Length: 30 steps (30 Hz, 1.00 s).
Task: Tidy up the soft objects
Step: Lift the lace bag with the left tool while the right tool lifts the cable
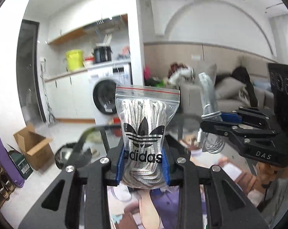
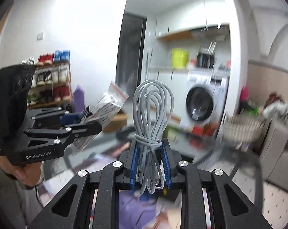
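My left gripper (image 1: 143,164) is shut on a clear zip bag of white shoelaces (image 1: 145,126) with a black adidas logo, held upright in the air. My right gripper (image 2: 150,164) is shut on a coiled grey cable (image 2: 151,114), tied round its middle, also held up in the air. In the left wrist view the right gripper (image 1: 210,119) with the cable (image 1: 208,99) is at the right. In the right wrist view the left gripper (image 2: 83,122) with the bag (image 2: 105,106) is at the left.
A glass table (image 1: 98,133) lies below both grippers, with purple and white items seen under it. A washing machine (image 2: 201,105), a shoe rack (image 2: 50,80), a cardboard box (image 1: 33,145) and a sofa (image 1: 229,89) stand around the room.
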### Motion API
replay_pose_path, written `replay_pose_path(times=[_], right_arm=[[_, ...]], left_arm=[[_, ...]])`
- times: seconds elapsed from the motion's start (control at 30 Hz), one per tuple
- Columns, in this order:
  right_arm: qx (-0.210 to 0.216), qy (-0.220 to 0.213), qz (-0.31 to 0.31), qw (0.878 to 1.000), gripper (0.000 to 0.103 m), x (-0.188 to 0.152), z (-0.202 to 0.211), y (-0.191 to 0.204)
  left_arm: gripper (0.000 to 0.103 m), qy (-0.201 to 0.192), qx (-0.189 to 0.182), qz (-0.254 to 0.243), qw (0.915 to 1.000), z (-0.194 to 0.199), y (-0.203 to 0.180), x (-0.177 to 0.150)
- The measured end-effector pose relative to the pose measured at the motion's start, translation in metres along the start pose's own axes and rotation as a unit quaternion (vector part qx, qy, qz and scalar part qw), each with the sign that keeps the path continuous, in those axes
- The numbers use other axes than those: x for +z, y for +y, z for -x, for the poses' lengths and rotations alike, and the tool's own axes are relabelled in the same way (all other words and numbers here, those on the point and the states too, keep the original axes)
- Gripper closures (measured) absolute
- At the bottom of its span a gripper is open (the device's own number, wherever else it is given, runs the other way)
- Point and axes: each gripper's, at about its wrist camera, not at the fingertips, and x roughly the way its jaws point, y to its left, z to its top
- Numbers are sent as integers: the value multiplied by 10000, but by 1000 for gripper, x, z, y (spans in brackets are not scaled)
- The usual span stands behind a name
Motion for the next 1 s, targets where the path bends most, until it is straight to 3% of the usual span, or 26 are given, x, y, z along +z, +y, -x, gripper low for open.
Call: replay_pose_path(times=[0.2, 0.47, 1.0], right_arm=[[-290, -715, 195, 9968, 80, 4, 27, 18], [-355, -692, -129, 9969, 80, 3, 29, 8], [-467, -755, -135, 9960, 80, 2, 27, 9]], left_arm=[[73, -475, 214, -30, 9986, 14, 11, 2], [73, -568, 216, 29, 9981, 21, 14, 0], [73, -590, 196, 62, 9980, 18, 5, 1]])
